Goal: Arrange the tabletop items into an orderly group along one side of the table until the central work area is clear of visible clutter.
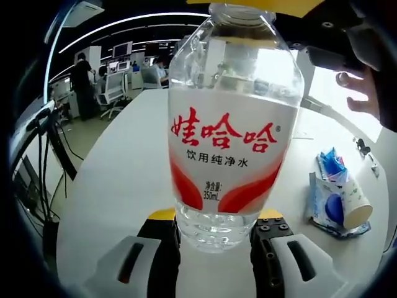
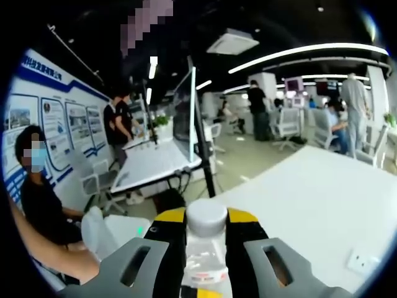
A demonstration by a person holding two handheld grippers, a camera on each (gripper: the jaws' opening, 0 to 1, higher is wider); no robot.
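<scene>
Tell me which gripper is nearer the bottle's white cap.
Right. The right gripper is shut around the white cap; the left gripper grips the water bottle at its base, the end opposite the cap.

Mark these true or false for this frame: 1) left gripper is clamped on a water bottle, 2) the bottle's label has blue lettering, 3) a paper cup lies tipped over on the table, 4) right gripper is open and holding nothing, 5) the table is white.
1) True. The left gripper has its jaws closed on the base of the water bottle.
2) False. The label's large lettering is red, with smaller dark print below.
3) True. The paper cup lies on its side on a blue and white packet.
4) False. The right gripper is shut on a white cap.
5) True. The table is plain white.
</scene>
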